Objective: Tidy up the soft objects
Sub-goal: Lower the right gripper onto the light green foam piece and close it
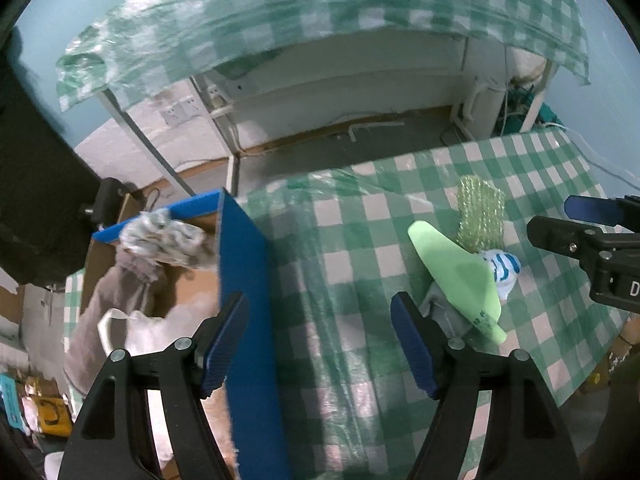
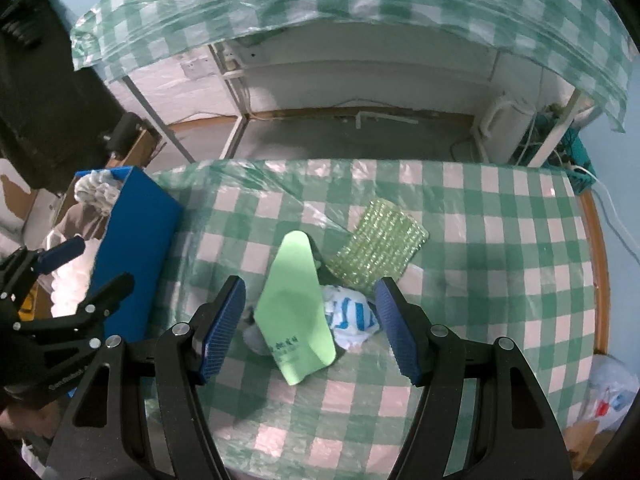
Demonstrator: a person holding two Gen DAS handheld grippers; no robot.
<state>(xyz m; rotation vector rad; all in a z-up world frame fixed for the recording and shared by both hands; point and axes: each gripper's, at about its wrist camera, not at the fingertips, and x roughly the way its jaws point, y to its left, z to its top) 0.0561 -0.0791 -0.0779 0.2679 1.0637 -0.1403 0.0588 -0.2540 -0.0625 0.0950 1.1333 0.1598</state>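
Note:
A blue-walled cardboard box [image 1: 244, 264] stands at the left edge of the checked table. It holds a grey-white fluffy cloth [image 1: 160, 236], a brownish cloth [image 1: 100, 304] and something white. My left gripper [image 1: 318, 344] hangs open above the box's right wall, gripping nothing. On the table lie a light green flat piece [image 2: 296, 304], a white cloth with blue stripes [image 2: 352, 316], a grey cloth [image 2: 252, 336] and a sparkly green cloth [image 2: 376, 244]. My right gripper [image 2: 310, 326] is open above this pile, its fingers on either side of the green piece and striped cloth.
The table's green-and-white checked plastic cover [image 2: 500, 240] ends at a wooden rim [image 2: 598, 264] on the right. Beyond the far edge is bare floor, a second covered table [image 2: 320, 4] and a white appliance [image 2: 504, 128] with cables. A plastic bag [image 2: 612, 396] lies at lower right.

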